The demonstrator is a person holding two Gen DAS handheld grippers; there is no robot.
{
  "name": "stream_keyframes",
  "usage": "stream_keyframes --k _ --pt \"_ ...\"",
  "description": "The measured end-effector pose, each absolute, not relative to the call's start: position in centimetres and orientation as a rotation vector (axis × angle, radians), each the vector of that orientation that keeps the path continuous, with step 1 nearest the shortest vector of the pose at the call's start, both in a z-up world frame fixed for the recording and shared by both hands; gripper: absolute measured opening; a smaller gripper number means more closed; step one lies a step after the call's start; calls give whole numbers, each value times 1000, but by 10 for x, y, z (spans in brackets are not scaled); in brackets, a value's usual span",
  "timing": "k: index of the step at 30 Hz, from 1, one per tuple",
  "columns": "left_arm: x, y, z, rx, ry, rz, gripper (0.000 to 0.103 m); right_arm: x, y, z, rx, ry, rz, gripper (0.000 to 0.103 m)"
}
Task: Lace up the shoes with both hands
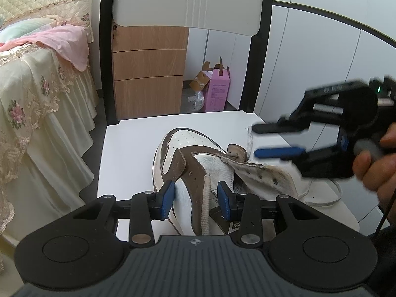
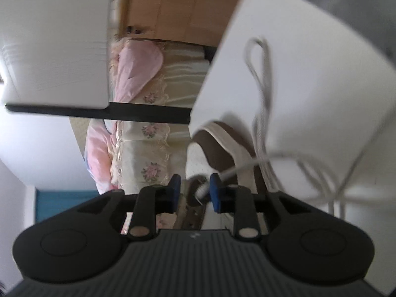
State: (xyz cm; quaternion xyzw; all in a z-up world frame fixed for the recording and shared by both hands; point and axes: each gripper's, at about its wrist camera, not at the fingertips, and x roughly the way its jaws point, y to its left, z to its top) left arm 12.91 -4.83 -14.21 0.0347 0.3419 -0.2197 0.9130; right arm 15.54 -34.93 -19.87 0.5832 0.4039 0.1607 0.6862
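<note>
A brown and white sneaker point(image 1: 193, 163) lies on a white chair seat point(image 1: 128, 153), toe pointing away. My left gripper point(image 1: 196, 199) grips the shoe's brown left eyelet flap and collar between its blue pads. My right gripper point(image 1: 257, 141) hovers open above the right side of the shoe, near the tongue's tip. In the right wrist view the right gripper point(image 2: 194, 190) is open, with the white lace's tip point(image 2: 201, 191) between the pads, against the right one. The white lace point(image 2: 262, 94) loops loosely over the seat point(image 2: 321, 86). The shoe's toe point(image 2: 222, 141) shows ahead.
The chair's black frame and white backrest point(image 1: 188, 0) rise behind the shoe. A bed with cream floral cover point(image 1: 37, 99) stands left. A wooden drawer unit point(image 1: 148, 69) and a pink box point(image 1: 219, 89) stand on the floor behind. White cabinets point(image 1: 321, 61) are at right.
</note>
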Motion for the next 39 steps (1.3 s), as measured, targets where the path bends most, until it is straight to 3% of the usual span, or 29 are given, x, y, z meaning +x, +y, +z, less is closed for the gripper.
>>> stream_keyframes --k 14,29,31,33,39 --pt "127 -50 -142 74 704 -448 42 179 -298 -161 873 916 544 28" --pt "125 -50 -143 78 704 -447 42 171 -302 -172 732 858 538 26" --pt "126 -51 -143 81 702 -445 42 169 -299 -170 676 841 546 22" --pt "125 -51 -143 86 701 -442 42 168 -295 -170 621 834 540 12" --pt "124 -54 -144 99 696 -436 42 162 -283 -165 482 798 527 10"
